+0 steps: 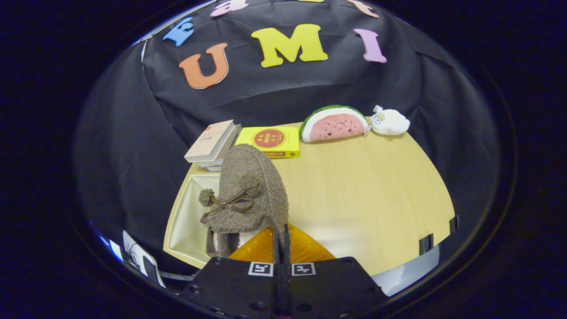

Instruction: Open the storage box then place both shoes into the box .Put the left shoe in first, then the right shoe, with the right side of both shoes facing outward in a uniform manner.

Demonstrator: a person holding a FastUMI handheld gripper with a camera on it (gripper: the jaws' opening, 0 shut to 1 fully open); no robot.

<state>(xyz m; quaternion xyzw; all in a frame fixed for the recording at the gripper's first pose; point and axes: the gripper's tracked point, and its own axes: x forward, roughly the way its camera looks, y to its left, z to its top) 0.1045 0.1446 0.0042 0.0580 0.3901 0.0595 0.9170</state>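
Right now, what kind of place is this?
Probably a staged booth for household practice, not a real room: black cloth behind a wooden table with books and a watermelon plush. The fingers are shut on a fuzzy brown shoe.

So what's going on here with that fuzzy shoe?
A person's handheld gripper has its fingers closed on the edge of a fuzzy brown shoe with a bow and pompoms, holding it up over the left end of the wooden table. A pale open storage box sits just beneath and beside the shoe. Beyond them lie some stacked books, a yellow book, a watermelon plush and a small white plush.
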